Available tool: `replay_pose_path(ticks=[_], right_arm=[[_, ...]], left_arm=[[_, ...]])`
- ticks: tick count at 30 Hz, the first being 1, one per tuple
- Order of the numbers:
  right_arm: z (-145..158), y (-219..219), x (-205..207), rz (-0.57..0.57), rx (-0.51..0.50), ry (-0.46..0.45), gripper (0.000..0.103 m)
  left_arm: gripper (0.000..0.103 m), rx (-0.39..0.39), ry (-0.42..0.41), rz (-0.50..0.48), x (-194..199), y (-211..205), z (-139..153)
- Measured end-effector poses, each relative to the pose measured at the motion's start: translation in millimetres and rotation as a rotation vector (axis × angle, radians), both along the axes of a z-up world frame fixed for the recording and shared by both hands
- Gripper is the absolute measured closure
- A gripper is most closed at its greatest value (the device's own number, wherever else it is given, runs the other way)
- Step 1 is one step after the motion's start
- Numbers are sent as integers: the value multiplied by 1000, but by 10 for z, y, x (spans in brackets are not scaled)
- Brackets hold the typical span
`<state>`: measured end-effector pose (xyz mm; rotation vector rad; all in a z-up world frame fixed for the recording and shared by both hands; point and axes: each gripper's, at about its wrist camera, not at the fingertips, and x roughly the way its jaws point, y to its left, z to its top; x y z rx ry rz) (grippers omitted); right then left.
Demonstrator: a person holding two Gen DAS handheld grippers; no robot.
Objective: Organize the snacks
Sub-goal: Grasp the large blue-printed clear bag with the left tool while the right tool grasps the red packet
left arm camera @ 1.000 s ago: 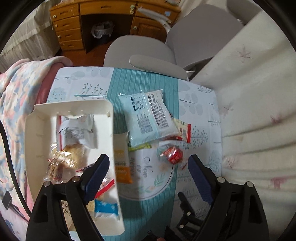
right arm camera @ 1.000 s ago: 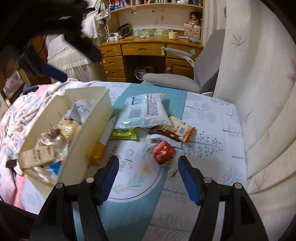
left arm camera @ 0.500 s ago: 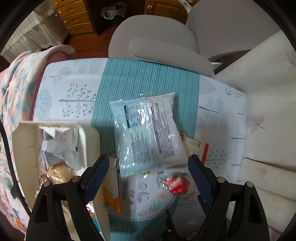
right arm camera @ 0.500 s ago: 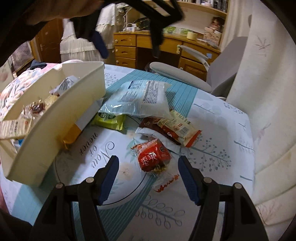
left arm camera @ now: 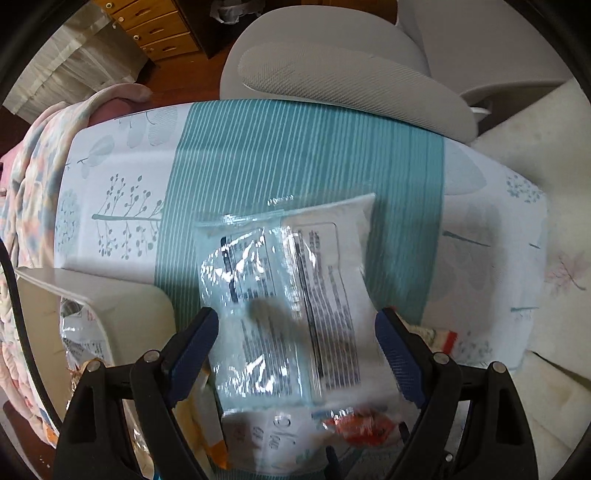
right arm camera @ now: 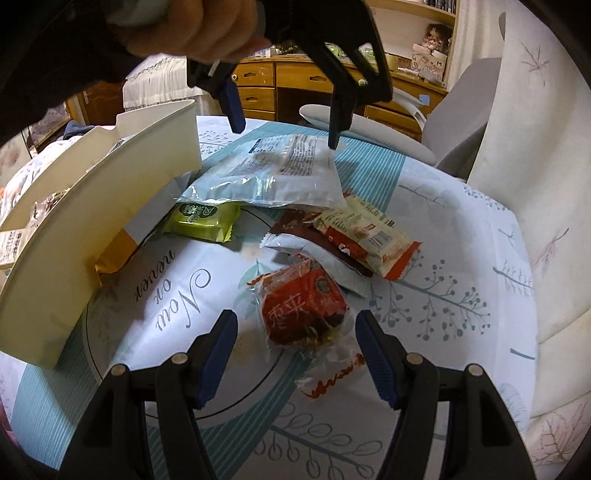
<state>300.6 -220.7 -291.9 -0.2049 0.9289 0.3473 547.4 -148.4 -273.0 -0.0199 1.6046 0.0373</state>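
1. The left gripper (left arm camera: 295, 354) pointed straight down over the pale blue snack bag (left arm camera: 291, 295), its jaws spread wide, one blue pad on each side of the bag and neither pressing it.
2. From the right wrist view, that same left gripper (right arm camera: 284, 122) hung above the bag's (right arm camera: 273, 173) far end, held by a hand (right arm camera: 207, 29) at the top of the frame; one fingertip sat at the bag's far corner, but whether it touched I could not tell.
3. The right gripper (right arm camera: 295, 354) stood open, tilted down toward the table, with the red date-snack packet (right arm camera: 303, 310) lying just ahead of it between the jaw lines, untouched.
4. Beyond the red packet lay a brown-and-white wrapper (right arm camera: 317, 254) and, on top of it, a beige-and-red cracker packet (right arm camera: 369, 236).
5. A green packet (right arm camera: 203, 221) lay ahead and to the left of the right gripper, partly tucked under the blue bag.
6. The cream bin (right arm camera: 85, 221) stood left of both grippers, holding several snacks already; an orange-and-white packet (right arm camera: 118, 251) lay against its wall.
7. Everything sat on a tablecloth (right arm camera: 424, 314) printed with teal stripes and leaves.
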Motion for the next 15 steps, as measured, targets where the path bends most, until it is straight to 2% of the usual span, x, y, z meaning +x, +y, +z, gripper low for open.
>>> replay_pose_path(ticks=[8,9,15], right_arm=[[-38,48,10,23,-9,11,36],[-42,57,12,28,-12,11,36],[-74,75,47,46,-10,31,38]], left_arm=[[17,29,14,-4,121,-91,-256],[12,42,15,-4,134,-97,-286],[4,99,2,0,197,-147,-425]])
